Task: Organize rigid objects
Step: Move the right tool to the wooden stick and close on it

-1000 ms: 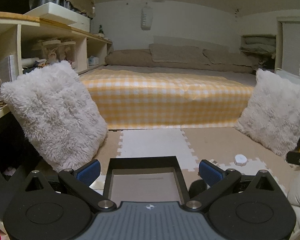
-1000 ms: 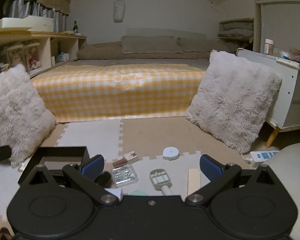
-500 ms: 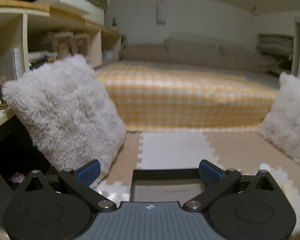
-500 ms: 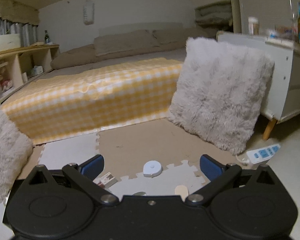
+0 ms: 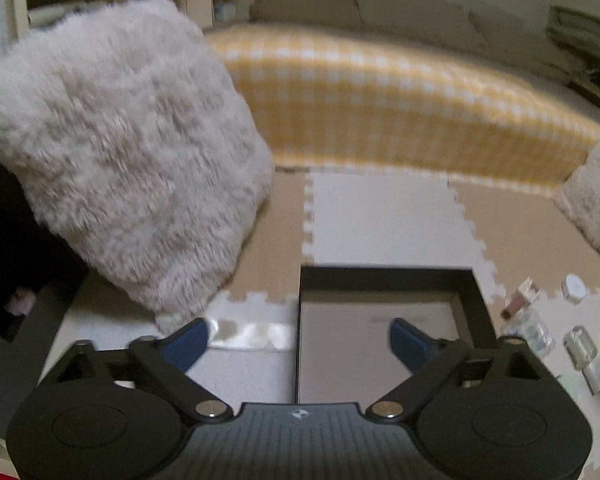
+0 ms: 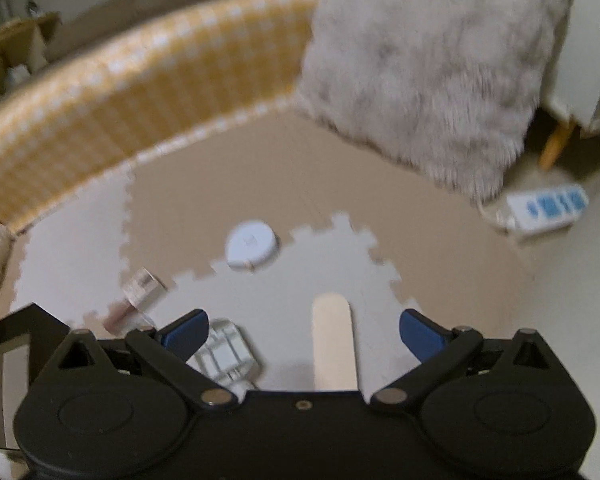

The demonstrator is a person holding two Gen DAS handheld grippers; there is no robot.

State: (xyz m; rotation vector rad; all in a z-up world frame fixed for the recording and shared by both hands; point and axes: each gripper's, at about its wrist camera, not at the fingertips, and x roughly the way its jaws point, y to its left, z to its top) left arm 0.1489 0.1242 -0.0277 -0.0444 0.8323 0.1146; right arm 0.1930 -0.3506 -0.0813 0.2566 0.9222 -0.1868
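A black open box (image 5: 474, 292) lies on the foam floor mat, and its left wall runs between the fingers of my left gripper (image 5: 299, 340). The jaws are closing, with blue pads apart and not pressing on the wall. My right gripper (image 6: 302, 330) is open above a pale flat stick (image 6: 334, 340). A clear ribbed case (image 6: 224, 354) lies by its left fingertip. Farther off sit a white round disc (image 6: 251, 245) and a small clear-capped tube (image 6: 138, 292). The box corner (image 6: 20, 322) shows at the left edge.
Fluffy white pillows (image 5: 124, 140) (image 6: 432, 64) lean at either side. A bed with a yellow checked cover (image 5: 380, 100) closes the far side. A white power strip (image 6: 544, 208) lies on the floor at right, by a white cabinet leg (image 6: 556, 144).
Both grippers have tilted down toward the floor and come closer to it. The left one now straddles the box's left wall with narrower jaws. The right one has come over the pale stick.
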